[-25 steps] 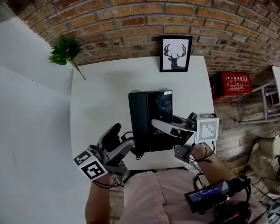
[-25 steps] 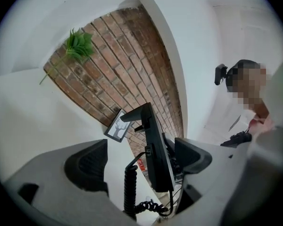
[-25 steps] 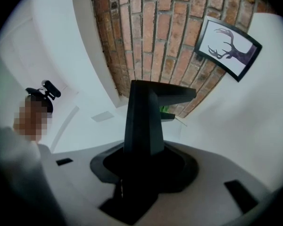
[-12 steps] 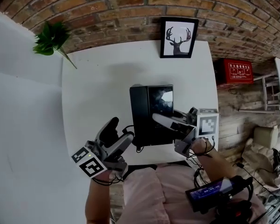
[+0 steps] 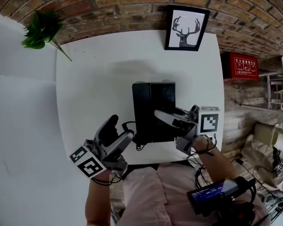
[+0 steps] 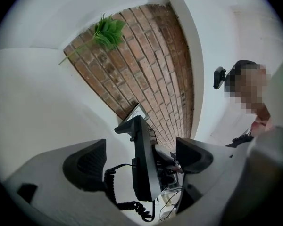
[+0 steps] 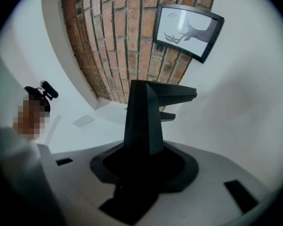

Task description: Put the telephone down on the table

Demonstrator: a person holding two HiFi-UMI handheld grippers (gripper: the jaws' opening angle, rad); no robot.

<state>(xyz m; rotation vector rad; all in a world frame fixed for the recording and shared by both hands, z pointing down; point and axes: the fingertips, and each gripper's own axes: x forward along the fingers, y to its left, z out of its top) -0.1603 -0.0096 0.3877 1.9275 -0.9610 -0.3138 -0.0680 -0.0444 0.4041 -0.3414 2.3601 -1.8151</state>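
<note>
Gripping the black telephone (image 5: 151,102) by its near edge, my right gripper (image 5: 162,118) is clamped on it. My left gripper (image 5: 121,128) hangs just beside, jaws wide, over the white table (image 5: 94,79).

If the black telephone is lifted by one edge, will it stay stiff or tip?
The telephone looks hard-shelled, so probably stiff. Held at one edge by the right hand-held gripper, it may tip. Its coiled cord likely dangles and drags.
</note>
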